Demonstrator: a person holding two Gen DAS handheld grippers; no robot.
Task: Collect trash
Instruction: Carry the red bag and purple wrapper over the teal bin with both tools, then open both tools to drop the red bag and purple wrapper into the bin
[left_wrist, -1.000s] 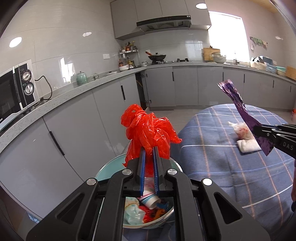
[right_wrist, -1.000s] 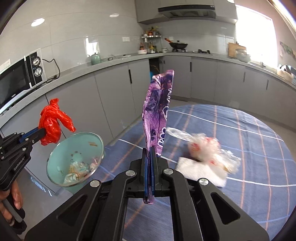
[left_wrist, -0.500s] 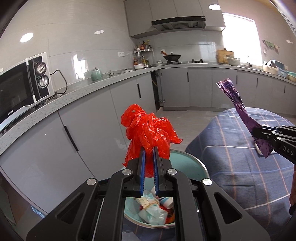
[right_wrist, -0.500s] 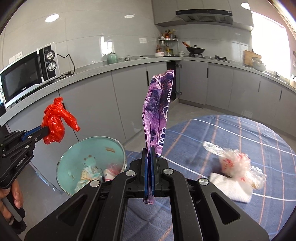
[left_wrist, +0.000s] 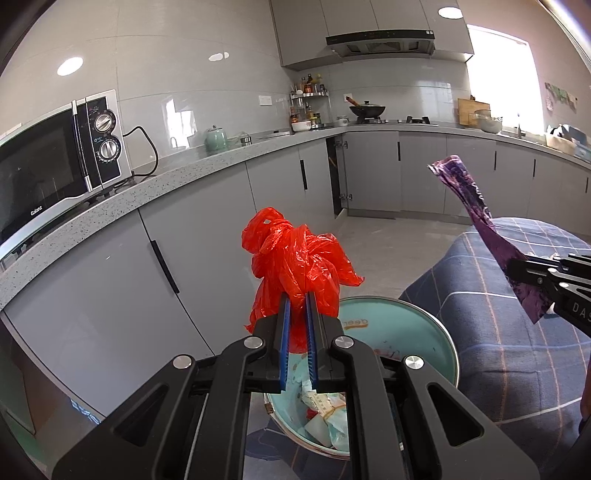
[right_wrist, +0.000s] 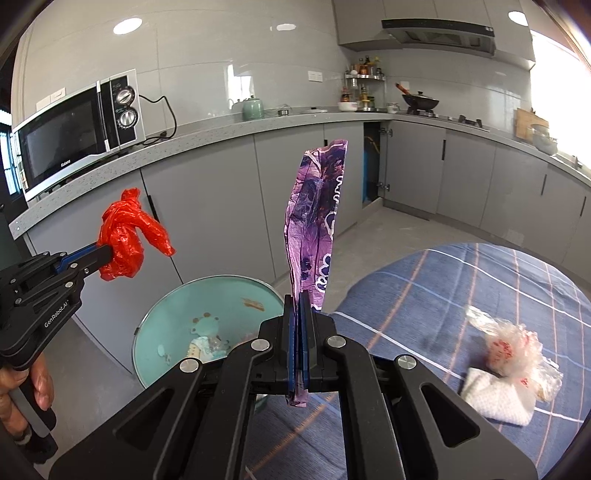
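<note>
My left gripper (left_wrist: 297, 301) is shut on a crumpled red plastic bag (left_wrist: 295, 266), held in the air just left of and above a teal trash bin (left_wrist: 436, 339) with several scraps inside. In the right wrist view the same red plastic bag (right_wrist: 125, 240) hangs left of the trash bin (right_wrist: 177, 317). My right gripper (right_wrist: 300, 299) is shut on a long purple wrapper (right_wrist: 317, 214) that stands upright over the table edge, right of the bin. The purple wrapper (left_wrist: 484, 221) also shows at the right of the left wrist view.
A round table with a blue checked cloth (right_wrist: 461, 295) carries a clear plastic bag (right_wrist: 513, 347) and a white tissue wad (right_wrist: 495, 398). Grey cabinets (left_wrist: 207, 258) and a counter with a microwave (left_wrist: 55, 166) stand behind the bin. A hand (right_wrist: 22, 391) grips the left gripper's handle.
Both grippers have swung left, away from the table toward the bin; the bin now lies more to the right under the red bag, and more counter and microwave show. Both grips are unchanged.
</note>
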